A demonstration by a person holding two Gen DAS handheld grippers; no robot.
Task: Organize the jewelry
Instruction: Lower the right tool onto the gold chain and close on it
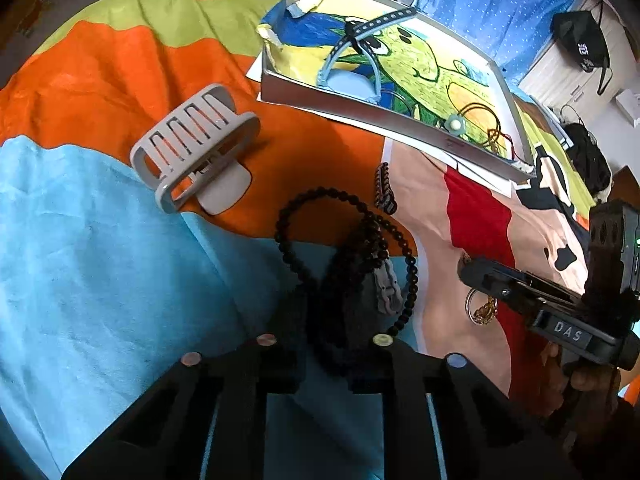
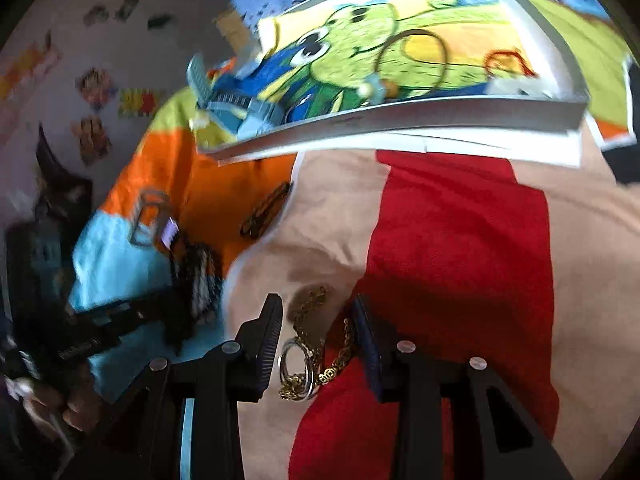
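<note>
Black bead necklace (image 1: 352,240) bunched in loops on the blanket, one loop spread over the orange patch, the rest gathered at the left pads. Gold chain (image 2: 316,344) with silver ring (image 2: 296,368) in a heap on the pink-red fabric, lying between the right pads. Grey claw clip (image 1: 196,144) on its side, apart to the left. Dark barrette (image 1: 385,188) just below the tray (image 1: 360,110). Tray holds blue headband (image 1: 352,52), thin cord loops.

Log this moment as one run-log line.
left gripper: shut on black bead necklace | right gripper: open, straddling gold chain | tray: holds hairband
</note>
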